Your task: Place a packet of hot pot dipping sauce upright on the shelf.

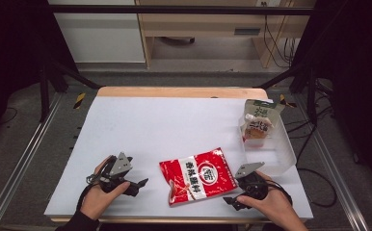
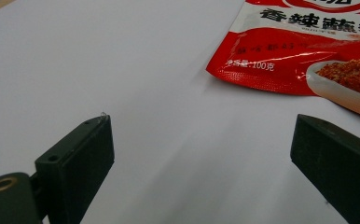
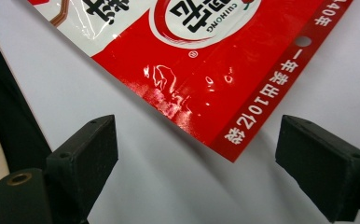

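Here, the red seasoning packet (image 1: 197,176) lies flat on the white table (image 1: 165,120), between the two grippers and touching neither. In the right gripper view the packet (image 3: 206,56) spreads just ahead of the jaws, its near corner pointing into the wide gap between them; the jaws stand spread apart with nothing in them, so the right gripper (image 1: 230,201) is released. It sits just beside the packet's near right corner, held low over the table by the person's right hand (image 1: 271,204).

In the left gripper view the packet (image 2: 304,51) lies ahead and toward the right-hand jaw, apart from both jaws, with bare table in front of the gap. Those jaws are likewise spread wide and empty, so the left gripper (image 1: 139,186) is released too. It points toward the packet's left edge, a short way off, held by the left hand (image 1: 99,195).

Farther beyond the right gripper, a clear plastic bin (image 1: 283,154) stands at the table's edge, with a green-topped pouch (image 1: 257,122) upright inside it.
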A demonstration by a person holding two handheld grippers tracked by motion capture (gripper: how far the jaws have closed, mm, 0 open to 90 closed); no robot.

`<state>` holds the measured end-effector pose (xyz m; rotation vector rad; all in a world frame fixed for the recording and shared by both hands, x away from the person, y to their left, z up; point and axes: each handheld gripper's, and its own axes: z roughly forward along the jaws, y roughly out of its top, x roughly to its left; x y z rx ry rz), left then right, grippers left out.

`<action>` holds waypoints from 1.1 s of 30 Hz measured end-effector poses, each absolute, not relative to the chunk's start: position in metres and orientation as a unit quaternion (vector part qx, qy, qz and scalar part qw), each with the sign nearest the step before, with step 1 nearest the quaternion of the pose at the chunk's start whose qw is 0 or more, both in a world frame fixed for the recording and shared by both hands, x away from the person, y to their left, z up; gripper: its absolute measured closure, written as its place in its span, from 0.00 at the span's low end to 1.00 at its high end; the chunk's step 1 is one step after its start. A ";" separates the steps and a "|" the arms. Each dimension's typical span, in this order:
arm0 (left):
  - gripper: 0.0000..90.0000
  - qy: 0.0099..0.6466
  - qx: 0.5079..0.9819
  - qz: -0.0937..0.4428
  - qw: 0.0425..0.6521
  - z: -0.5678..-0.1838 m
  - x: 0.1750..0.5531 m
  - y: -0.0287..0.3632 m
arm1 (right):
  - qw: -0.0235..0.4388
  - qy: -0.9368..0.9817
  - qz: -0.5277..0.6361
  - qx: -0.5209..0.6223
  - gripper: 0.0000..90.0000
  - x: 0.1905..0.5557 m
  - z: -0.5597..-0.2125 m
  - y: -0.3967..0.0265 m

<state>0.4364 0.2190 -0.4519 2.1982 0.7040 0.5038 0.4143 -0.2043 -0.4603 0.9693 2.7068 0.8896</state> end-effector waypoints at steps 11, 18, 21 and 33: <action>0.07 0.274 0.862 0.196 0.378 -0.452 0.436 0.219 | 0.062 0.890 0.324 0.315 0.20 0.414 -0.453 -0.193; 0.07 0.275 0.861 0.197 0.378 -0.452 0.437 0.219 | 0.079 0.884 0.331 0.319 0.33 0.418 -0.446 -0.188; 0.07 0.276 0.861 0.197 0.378 -0.452 0.437 0.220 | 0.093 0.885 0.331 0.315 0.44 0.420 -0.445 -0.188; 0.07 0.276 0.863 0.199 0.373 -0.453 0.437 0.219 | 0.087 0.876 0.340 0.331 0.49 0.421 -0.441 -0.188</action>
